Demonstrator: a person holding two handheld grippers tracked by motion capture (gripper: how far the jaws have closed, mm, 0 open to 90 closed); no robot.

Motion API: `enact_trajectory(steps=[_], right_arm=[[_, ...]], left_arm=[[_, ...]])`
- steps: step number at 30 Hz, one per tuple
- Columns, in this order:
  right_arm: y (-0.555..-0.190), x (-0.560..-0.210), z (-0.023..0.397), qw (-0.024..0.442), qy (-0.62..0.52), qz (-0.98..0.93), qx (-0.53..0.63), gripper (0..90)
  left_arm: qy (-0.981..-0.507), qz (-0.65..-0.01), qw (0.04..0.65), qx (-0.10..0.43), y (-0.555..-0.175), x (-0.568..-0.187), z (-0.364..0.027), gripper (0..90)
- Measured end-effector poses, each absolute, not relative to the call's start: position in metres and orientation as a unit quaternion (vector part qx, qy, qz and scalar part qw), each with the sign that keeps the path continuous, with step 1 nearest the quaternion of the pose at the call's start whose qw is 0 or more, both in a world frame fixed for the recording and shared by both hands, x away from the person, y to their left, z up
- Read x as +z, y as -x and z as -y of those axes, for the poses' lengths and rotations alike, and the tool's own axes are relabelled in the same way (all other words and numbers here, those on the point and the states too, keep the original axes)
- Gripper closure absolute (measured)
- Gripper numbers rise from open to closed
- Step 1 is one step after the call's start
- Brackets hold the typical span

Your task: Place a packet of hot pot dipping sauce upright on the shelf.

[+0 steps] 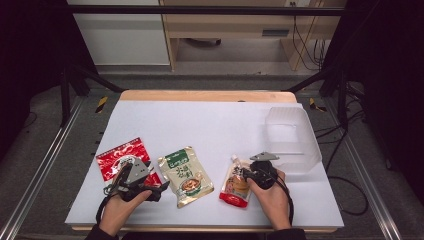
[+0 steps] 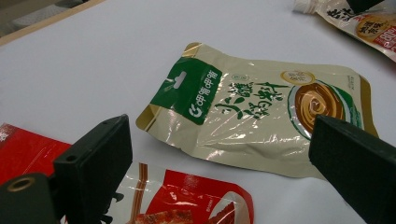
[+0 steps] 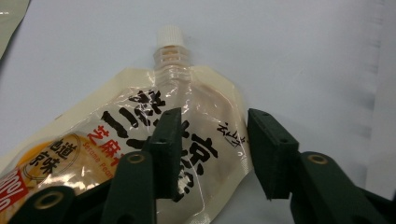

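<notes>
We see a glossy spouted pouch (image 3: 140,154) with a white ribbed cap, flat on the white bench (image 1: 210,125). The right hand-held gripper (image 3: 215,149) straddles its edge, jaws apart, not pressing. The left hand-held gripper (image 2: 219,158) stands wide open over a crinkled green pouch (image 2: 261,121). The spouted pouch's lower part is cut off.

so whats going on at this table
A person holds a hand-held gripper in each hand over three food packets on a white table. The right hand-held gripper sits over the spouted sauce pouch, jaws apart around its edge, not yet pressing. The left hand-held gripper is open above the red packet, facing the green-topped packet.
</notes>
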State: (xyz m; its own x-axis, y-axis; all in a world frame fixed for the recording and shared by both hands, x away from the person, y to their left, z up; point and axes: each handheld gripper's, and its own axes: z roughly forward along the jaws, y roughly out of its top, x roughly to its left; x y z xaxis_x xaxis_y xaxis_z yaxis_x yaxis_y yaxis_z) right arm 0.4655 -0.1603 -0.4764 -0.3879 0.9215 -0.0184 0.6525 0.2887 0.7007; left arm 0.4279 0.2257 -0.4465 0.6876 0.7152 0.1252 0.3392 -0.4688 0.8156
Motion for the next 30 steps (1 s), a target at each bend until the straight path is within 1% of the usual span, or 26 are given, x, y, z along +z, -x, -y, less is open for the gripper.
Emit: enact_trajectory(steps=[1,2,3,4,5,6,7,16,21,23,26,30], right_arm=[[-0.465,-0.476,0.160,0.216,-0.506,-0.776,0.308,64.5],[-0.465,-0.476,0.160,0.216,-0.506,-0.776,0.308,64.5],[-0.464,-0.475,0.161,0.216,-0.503,-0.778,0.307,72.0],[-0.464,-0.475,0.161,0.217,-0.501,-0.780,0.306,74.2],[-0.464,-0.475,0.161,0.217,-0.501,-0.780,0.306,74.2],[-0.464,-0.475,0.161,0.216,-0.498,-0.782,0.307,80.9],[-0.463,-0.475,0.161,0.214,-0.495,-0.783,0.308,83.3],[-0.461,-0.470,0.157,0.222,-0.476,-0.792,0.311,88.3],[-0.457,-0.456,0.156,0.229,-0.464,-0.790,0.327,88.8],[-0.455,-0.444,0.153,0.232,-0.448,-0.791,0.346,89.1],[-0.454,-0.432,0.147,0.237,-0.423,-0.800,0.355,89.3],[-0.450,-0.417,0.140,0.233,-0.396,-0.805,0.376,89.5]], left_arm=[[-0.825,-0.319,0.405,0.233,-0.428,-0.447,-0.226,5.9],[-0.825,-0.319,0.405,0.233,-0.428,-0.447,-0.226,6.0],[-0.825,-0.319,0.404,0.233,-0.428,-0.447,-0.225,6.0],[-0.826,-0.318,0.404,0.232,-0.428,-0.447,-0.225,6.0],[-0.826,-0.318,0.404,0.232,-0.428,-0.447,-0.225,6.0],[-0.827,-0.317,0.403,0.232,-0.428,-0.447,-0.224,6.0],[-0.826,-0.317,0.404,0.232,-0.428,-0.447,-0.224,6.0],[-0.828,-0.315,0.402,0.230,-0.428,-0.447,-0.223,6.0],[-0.830,-0.311,0.406,0.224,-0.429,-0.446,-0.222,7.7],[-0.832,-0.305,0.418,0.201,-0.433,-0.443,-0.218,8.8],[-0.834,-0.297,0.425,0.190,-0.437,-0.440,-0.213,10.4],[-0.843,-0.271,0.434,0.167,-0.444,-0.433,-0.199,11.1]])
